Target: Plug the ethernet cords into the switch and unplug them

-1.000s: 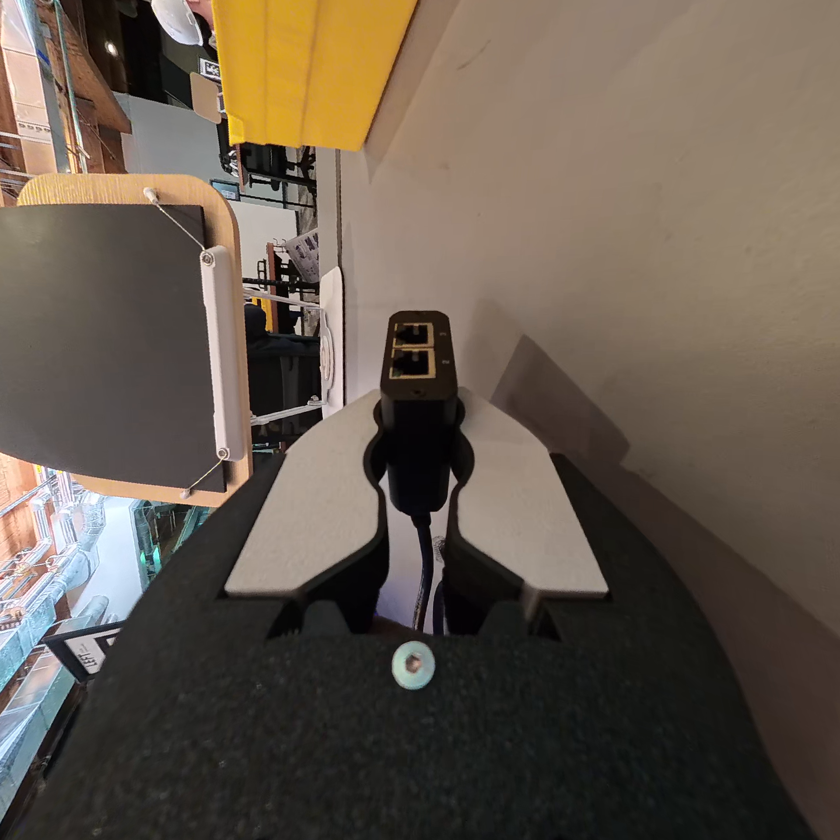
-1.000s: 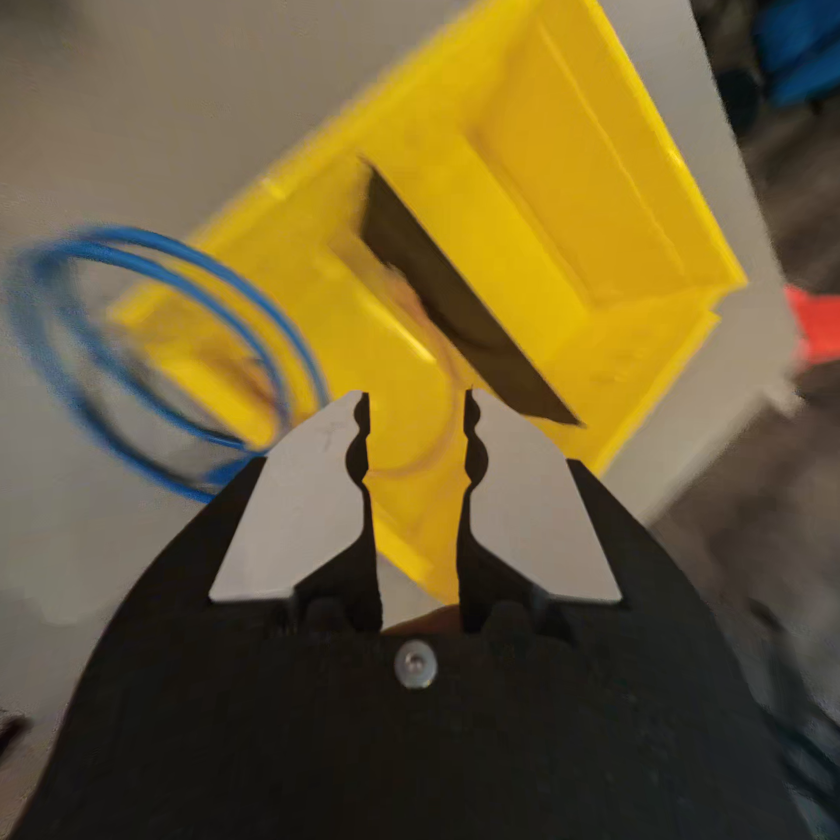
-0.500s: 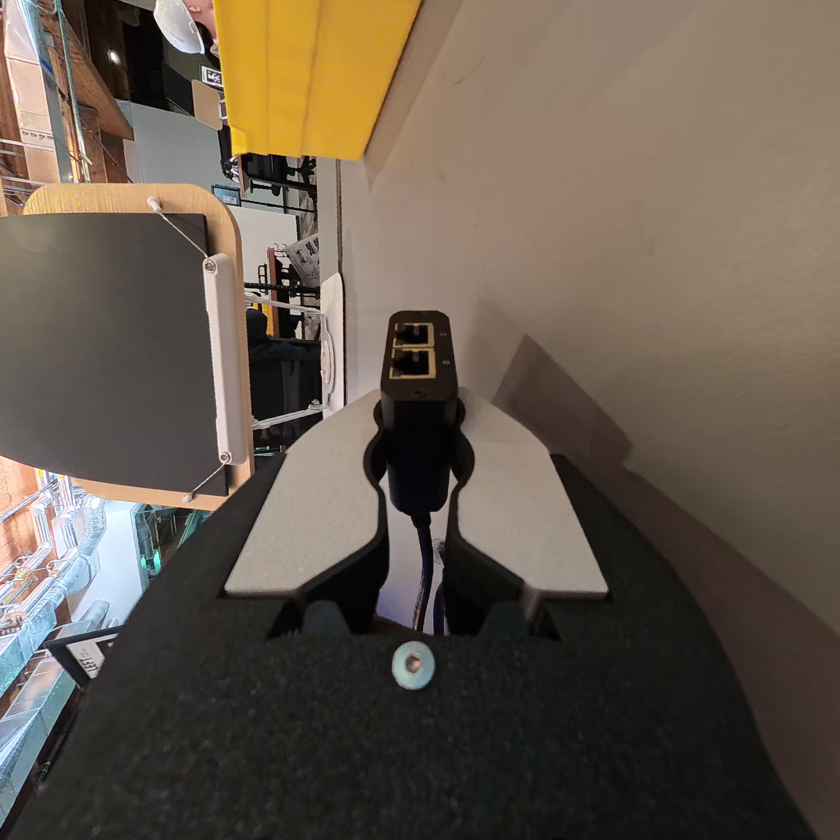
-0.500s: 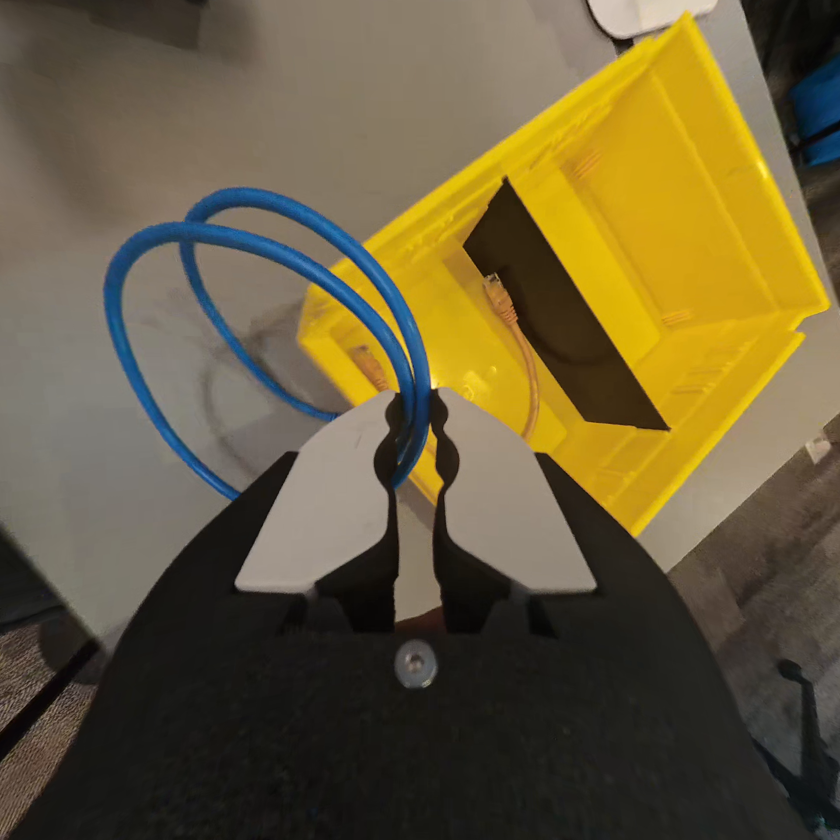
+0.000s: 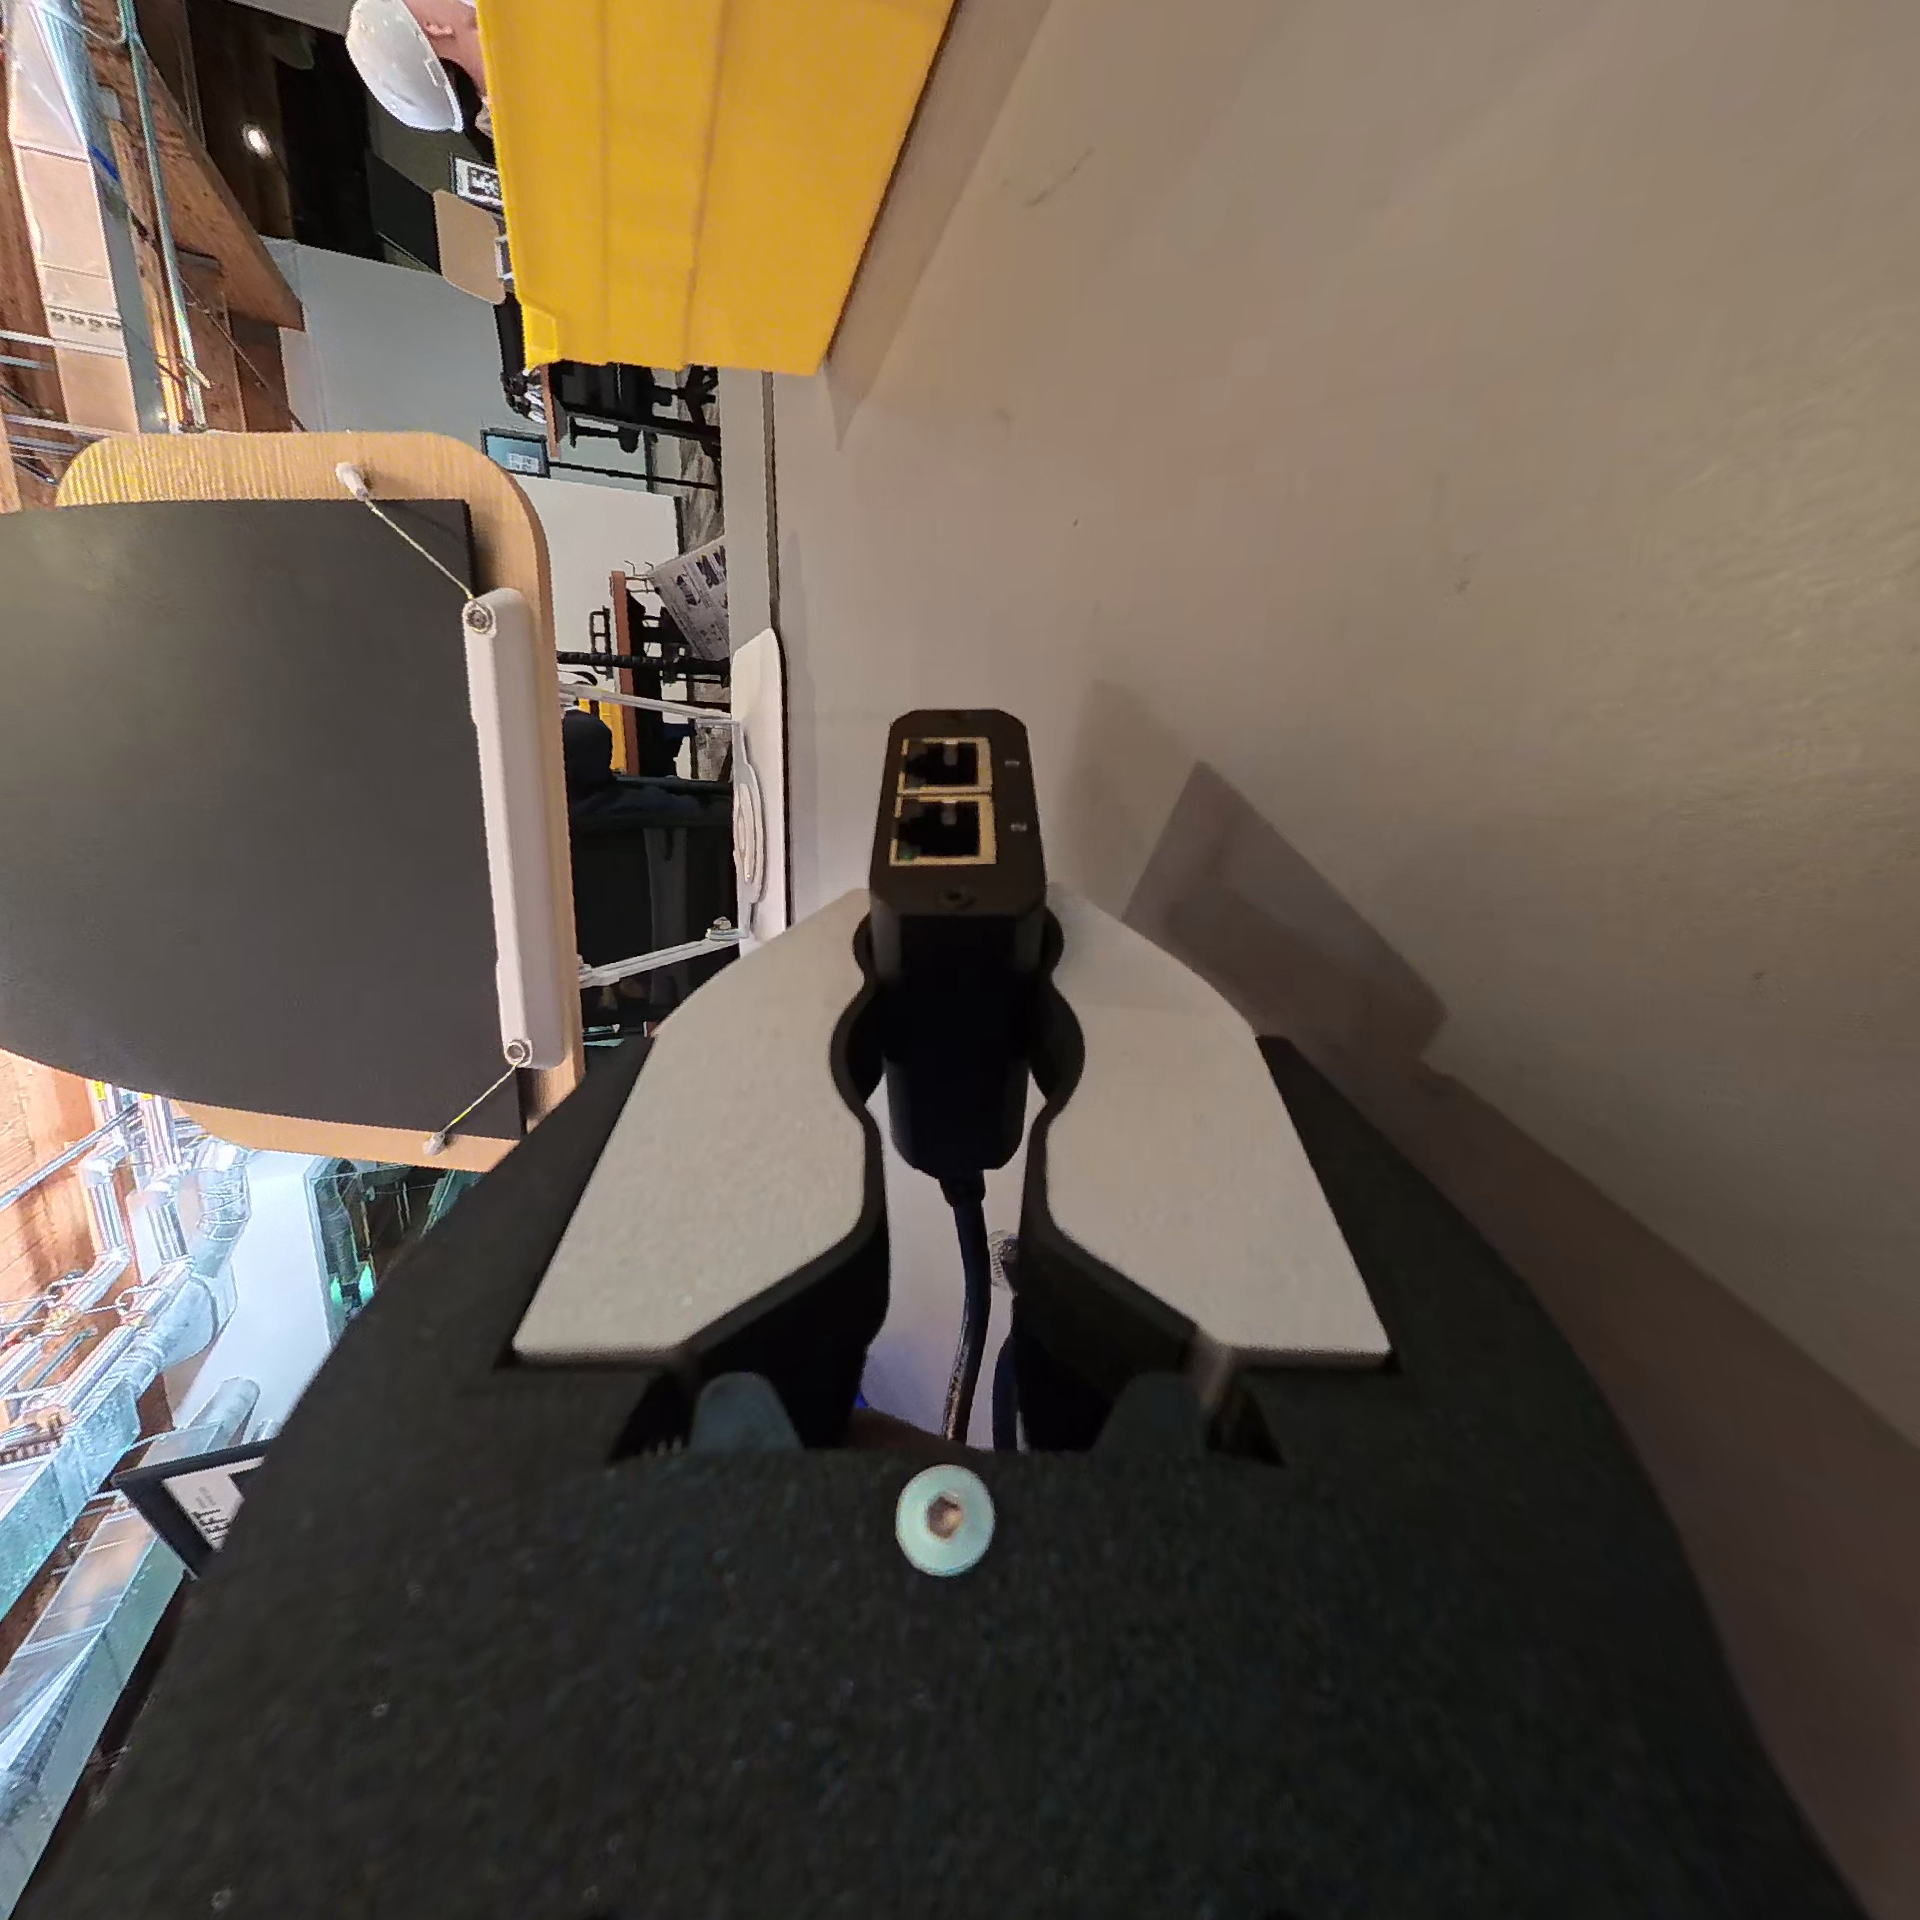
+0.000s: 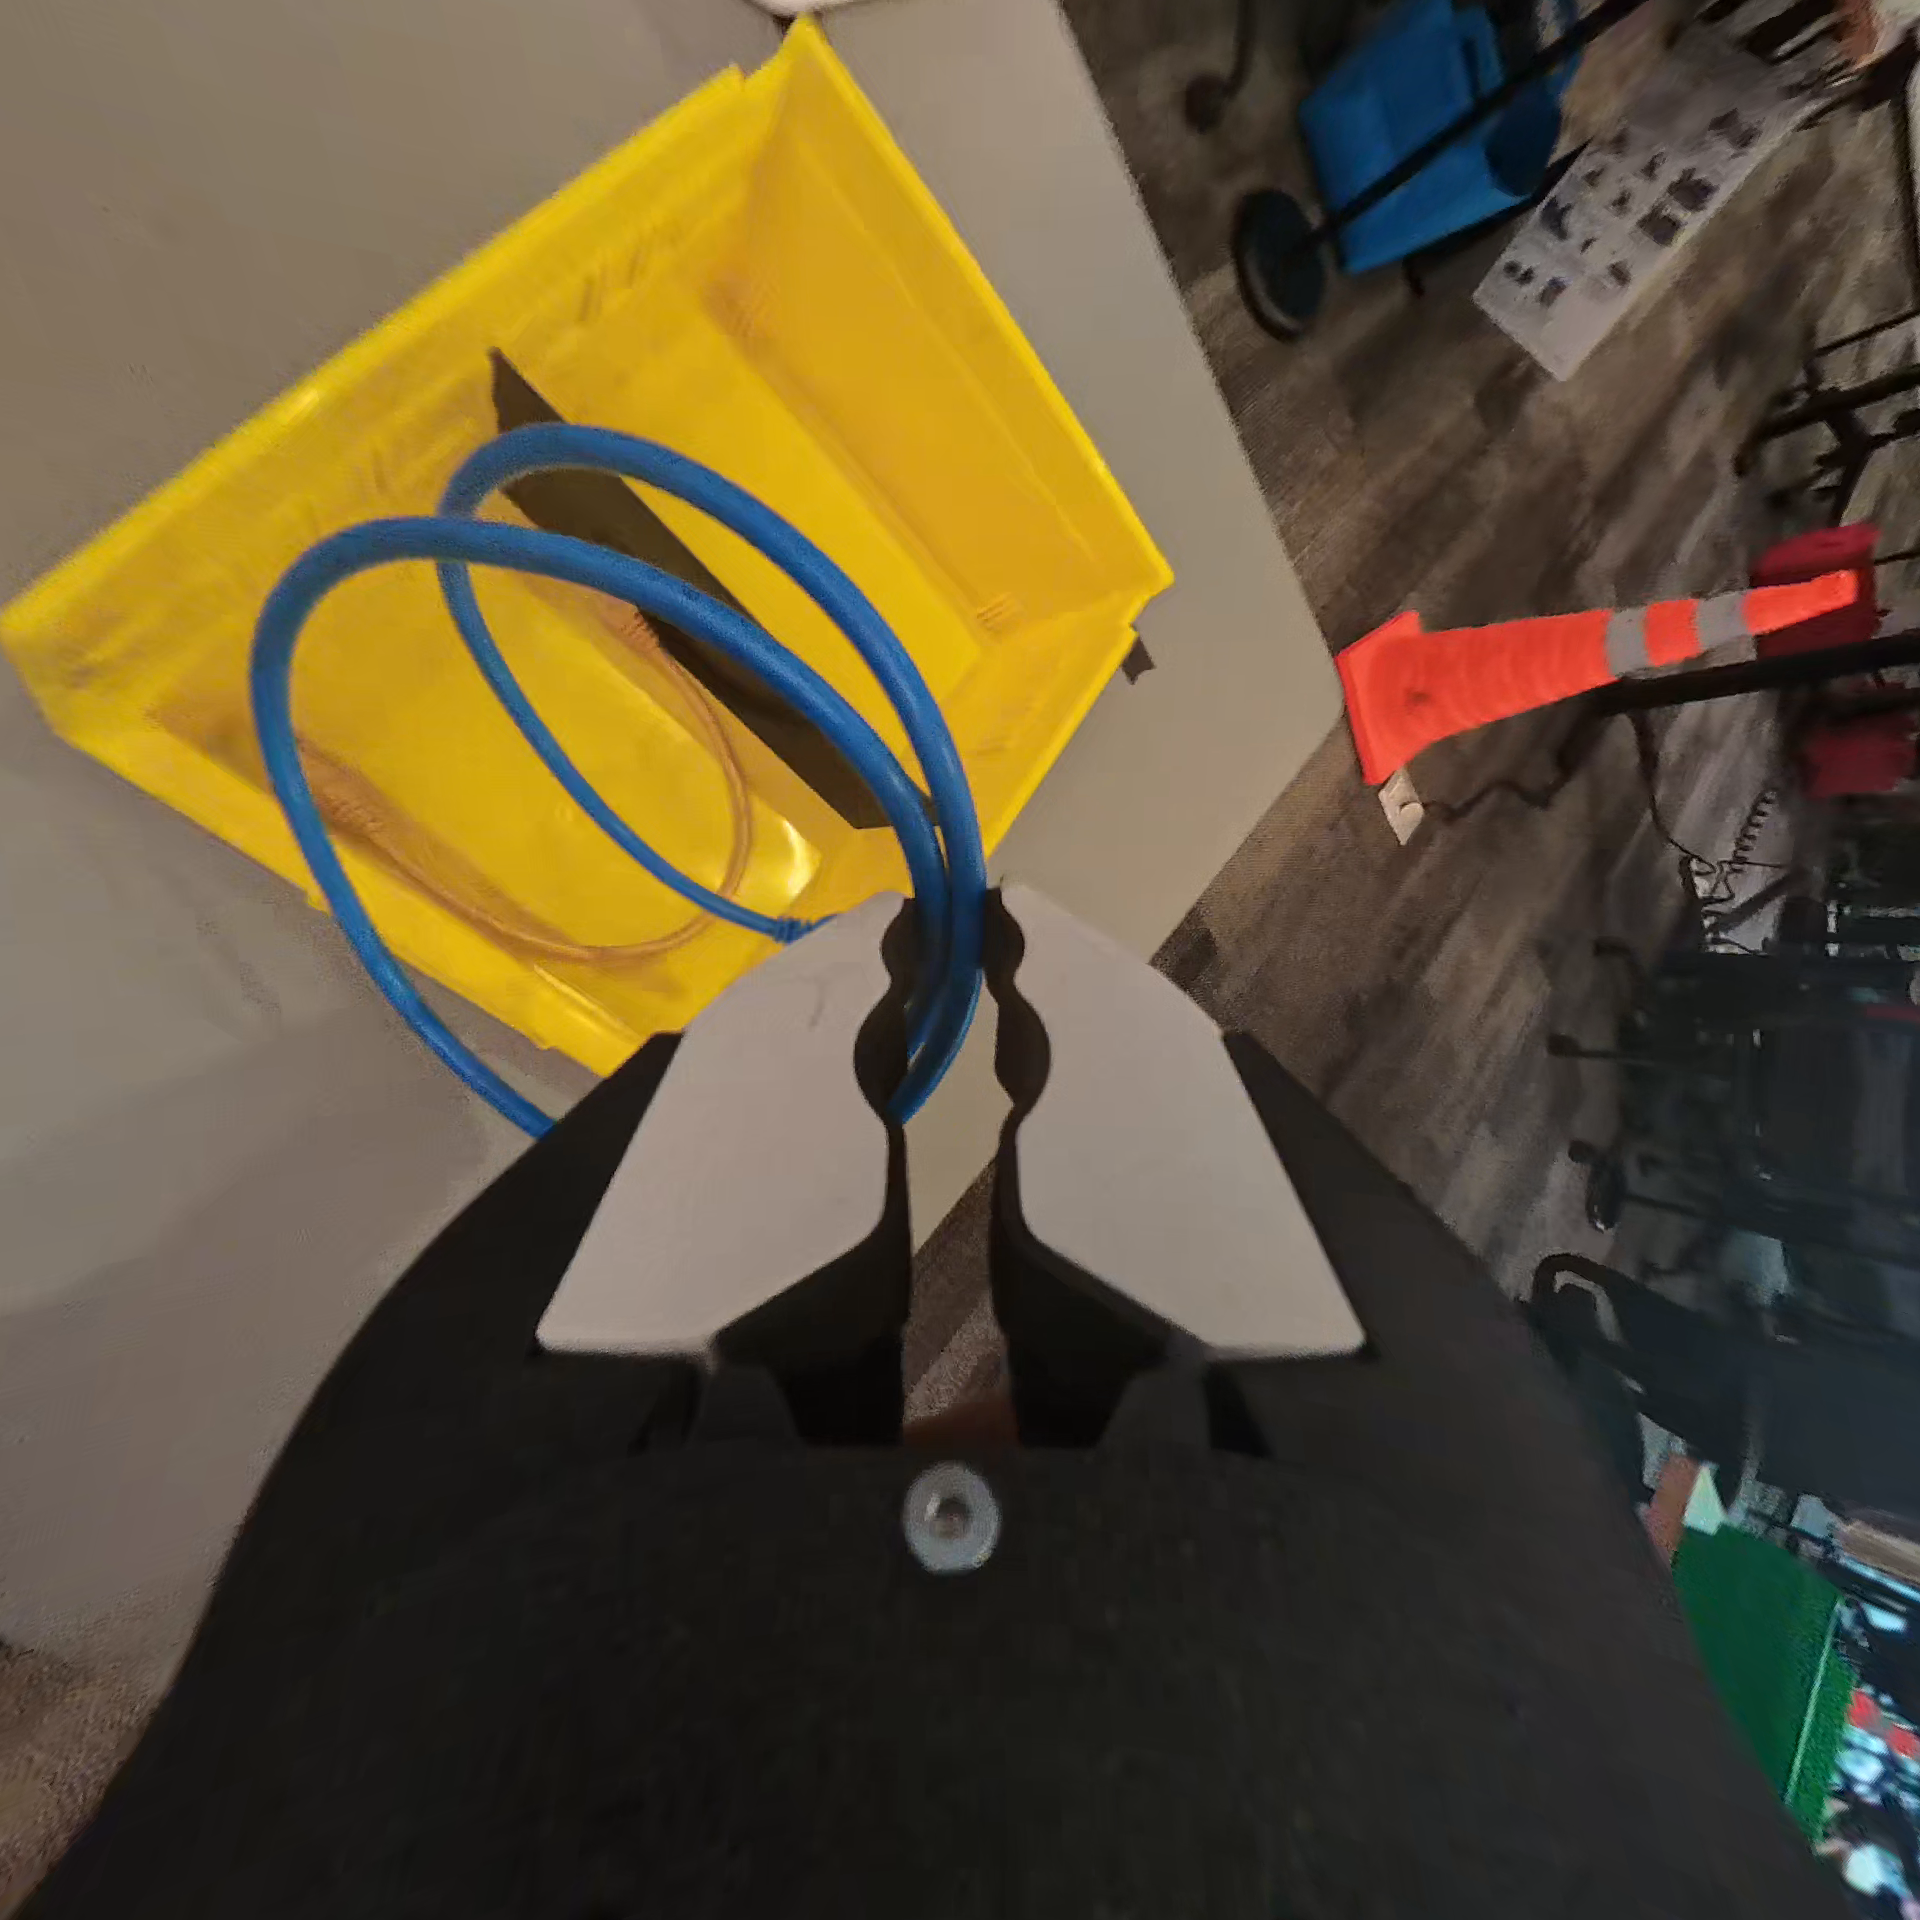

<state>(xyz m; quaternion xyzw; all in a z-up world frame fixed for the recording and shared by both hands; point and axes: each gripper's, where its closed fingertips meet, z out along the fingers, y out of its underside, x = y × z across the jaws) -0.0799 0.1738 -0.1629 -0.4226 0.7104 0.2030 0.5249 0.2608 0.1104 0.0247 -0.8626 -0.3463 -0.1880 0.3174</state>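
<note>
In the left wrist view my left gripper (image 5: 956, 920) is shut on a small black switch (image 5: 954, 831). The switch's two empty ports face away from me, and a dark cable (image 5: 971, 1288) runs back from it between the fingers. It is held close beside the grey table (image 5: 1455, 520). In the right wrist view my right gripper (image 6: 948, 909) is shut on a blue ethernet cord (image 6: 582, 551). The cord hangs in two loops above the yellow bin (image 6: 935, 312). The cord's plug ends are not visible.
The yellow bin holds a thin orange cord (image 6: 727, 790) and a black panel (image 6: 727, 675). It also shows in the left wrist view (image 5: 707, 177). Past the table edge are an orange cone (image 6: 1538, 655) and a blue cart (image 6: 1434, 135). A dark board (image 5: 239, 810) stands left of the switch. There is about 40 centimetres between the tips of the two grippers.
My right gripper went from open to shut on the blue cord, then lifted it and swung right over the bin. The left gripper and the switch have barely moved.
</note>
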